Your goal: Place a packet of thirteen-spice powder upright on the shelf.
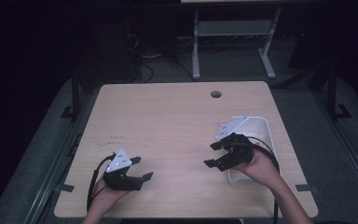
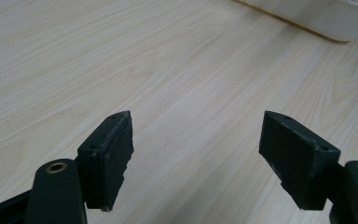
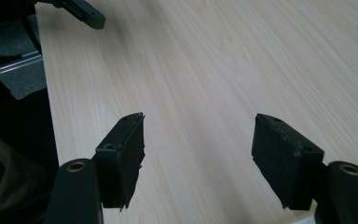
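Note:
My left gripper (image 1: 141,169) is held low over the near left part of the wooden table (image 1: 168,121), open, with nothing between its jaws. In the left gripper view the left gripper (image 2: 196,158) has its black pads (image 2: 114,154) spread wide over bare wood. My right gripper (image 1: 213,155) hovers at the near right, open and empty, just left of a white bin (image 1: 261,128). In the right gripper view the right gripper (image 3: 198,158) also stands wide over bare wood, and the left gripper's jaw tip (image 3: 86,14) shows at the top left.
The white bin's edge (image 2: 317,16) shows at the top right of the left gripper view. A round cable hole (image 1: 216,94) sits near the table's far edge. Beyond the table stand a white desk frame (image 1: 233,42) and cables on a dark floor.

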Available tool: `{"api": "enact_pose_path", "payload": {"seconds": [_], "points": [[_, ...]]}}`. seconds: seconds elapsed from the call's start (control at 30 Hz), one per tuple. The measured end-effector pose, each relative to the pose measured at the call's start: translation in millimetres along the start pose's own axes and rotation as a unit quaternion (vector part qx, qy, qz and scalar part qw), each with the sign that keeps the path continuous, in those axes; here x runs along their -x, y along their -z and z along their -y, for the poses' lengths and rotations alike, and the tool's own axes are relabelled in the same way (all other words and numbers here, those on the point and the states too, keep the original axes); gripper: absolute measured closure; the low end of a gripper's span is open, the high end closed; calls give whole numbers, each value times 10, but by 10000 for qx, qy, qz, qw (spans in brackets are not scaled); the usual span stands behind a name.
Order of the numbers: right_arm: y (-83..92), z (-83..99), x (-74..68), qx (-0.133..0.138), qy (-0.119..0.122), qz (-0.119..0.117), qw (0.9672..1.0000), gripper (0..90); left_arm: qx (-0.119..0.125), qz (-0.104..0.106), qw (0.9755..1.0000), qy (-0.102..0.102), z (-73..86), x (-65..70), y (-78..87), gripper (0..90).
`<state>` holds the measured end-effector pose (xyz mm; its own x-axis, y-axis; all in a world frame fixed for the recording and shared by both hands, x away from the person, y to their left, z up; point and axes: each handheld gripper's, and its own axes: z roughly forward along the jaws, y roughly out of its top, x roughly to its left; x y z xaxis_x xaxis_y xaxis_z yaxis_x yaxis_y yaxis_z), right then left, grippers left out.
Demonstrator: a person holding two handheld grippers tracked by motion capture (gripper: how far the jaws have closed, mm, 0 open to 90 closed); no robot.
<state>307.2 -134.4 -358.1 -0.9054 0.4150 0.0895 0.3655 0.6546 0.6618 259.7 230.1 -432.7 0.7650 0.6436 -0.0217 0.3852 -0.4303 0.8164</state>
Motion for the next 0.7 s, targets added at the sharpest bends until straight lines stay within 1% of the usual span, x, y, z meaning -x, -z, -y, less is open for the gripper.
{"api": "enact_pose_path", "payload": {"seconds": [0.27,0.33,0.47,0.57,0.6,0.7], "points": [[-118,-42,-88,-10,16,-139,9999,329,5,-15,10000,36,4,-8,13,257],[-142,-51,-109,-21,50,-143,9999,327,6,-18,10000,35,5,-11,14,257],[-177,-58,-136,1,27,-209,9998,327,-5,-23,10000,25,7,-19,18,257],[-226,-59,-160,-10,28,-246,9997,324,5,-23,10000,45,9,-22,23,257],[-262,-59,-176,3,-8,-287,9996,321,9,-27,10000,51,12,-25,28,257],[-323,-64,-202,-9,14,-337,9994,319,3,-38,10000,53,15,-36,41,257]]}}
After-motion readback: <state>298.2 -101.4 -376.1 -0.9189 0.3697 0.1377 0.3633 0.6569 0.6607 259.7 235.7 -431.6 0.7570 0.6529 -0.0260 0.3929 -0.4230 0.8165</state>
